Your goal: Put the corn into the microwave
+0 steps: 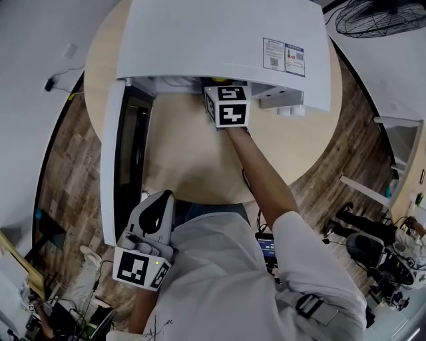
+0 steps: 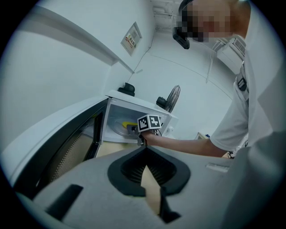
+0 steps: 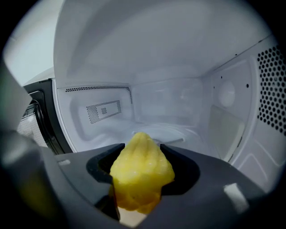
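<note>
The yellow corn (image 3: 140, 176) is clamped in my right gripper (image 3: 141, 156), which is shut on it inside the white microwave (image 1: 219, 40). In the right gripper view the corn hangs above the glass turntable (image 3: 167, 130). From the left gripper view the corn (image 2: 129, 124) shows just inside the cavity, ahead of the right gripper (image 2: 144, 126). In the head view only the marker cube of the right gripper (image 1: 226, 104) shows under the microwave's top. The microwave door (image 1: 113, 153) stands swung open to the left. My left gripper (image 1: 160, 200) is held low near the body, shut and empty, jaws (image 2: 145, 157) pointing at the microwave.
The microwave stands on a round wooden table (image 1: 193, 163). The open door (image 2: 58, 147) reaches toward the table's left edge. A floor fan (image 1: 379, 16) stands at the back right. A small black object (image 2: 126, 88) sits on the microwave's top. Another person (image 1: 373, 246) is low at the right.
</note>
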{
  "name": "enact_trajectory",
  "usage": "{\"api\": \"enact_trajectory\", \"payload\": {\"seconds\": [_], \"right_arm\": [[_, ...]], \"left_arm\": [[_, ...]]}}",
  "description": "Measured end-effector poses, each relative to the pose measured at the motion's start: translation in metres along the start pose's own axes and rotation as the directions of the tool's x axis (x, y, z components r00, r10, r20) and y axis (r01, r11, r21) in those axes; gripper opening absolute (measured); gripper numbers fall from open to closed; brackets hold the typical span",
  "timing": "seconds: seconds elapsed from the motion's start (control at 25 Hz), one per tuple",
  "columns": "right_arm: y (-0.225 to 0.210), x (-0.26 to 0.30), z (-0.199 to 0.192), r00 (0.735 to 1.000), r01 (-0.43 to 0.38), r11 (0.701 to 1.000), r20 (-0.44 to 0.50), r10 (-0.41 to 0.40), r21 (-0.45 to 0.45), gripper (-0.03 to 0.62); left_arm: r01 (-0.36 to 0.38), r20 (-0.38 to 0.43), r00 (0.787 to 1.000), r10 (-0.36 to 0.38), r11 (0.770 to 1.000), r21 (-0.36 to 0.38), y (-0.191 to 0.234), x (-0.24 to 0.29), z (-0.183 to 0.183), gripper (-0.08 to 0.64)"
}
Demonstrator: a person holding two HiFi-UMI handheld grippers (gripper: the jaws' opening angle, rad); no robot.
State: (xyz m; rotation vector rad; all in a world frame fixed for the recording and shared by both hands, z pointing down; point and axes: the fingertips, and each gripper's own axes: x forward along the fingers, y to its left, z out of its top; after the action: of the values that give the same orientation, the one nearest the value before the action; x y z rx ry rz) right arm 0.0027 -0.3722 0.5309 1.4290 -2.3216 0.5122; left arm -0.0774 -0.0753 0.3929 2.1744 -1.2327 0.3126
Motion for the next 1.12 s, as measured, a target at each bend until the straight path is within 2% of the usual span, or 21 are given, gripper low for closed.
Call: {"api": "enact_trajectory", "payload": {"seconds": [0.76, 1.0, 1.12], "right_arm": [[0.000, 0.012, -0.001, 0.999, 0.047, 0.989, -0.014, -0.050, -0.139, 0.262], [-0.001, 0.011, -0.004, 0.996, 0.068, 0.968, -0.031, -0.078, -0.243, 0.262], [0.003, 0.013, -0.004, 0.997, 0.062, 0.965, -0.036, -0.073, -0.254, 0.262]], "left_arm": [[0.006, -0.003, 1.000, -0.006, 1.000, -0.028, 0.004, 0.000, 0.002, -0.009], [0.020, 0.013, 1.000, -0.020, 0.999, -0.034, -0.002, 0.002, 0.006, -0.009], [0.018, 0.017, 1.000, -0.018, 0.999, -0.034, -0.003, 0.000, 0.006, -0.009]]}}
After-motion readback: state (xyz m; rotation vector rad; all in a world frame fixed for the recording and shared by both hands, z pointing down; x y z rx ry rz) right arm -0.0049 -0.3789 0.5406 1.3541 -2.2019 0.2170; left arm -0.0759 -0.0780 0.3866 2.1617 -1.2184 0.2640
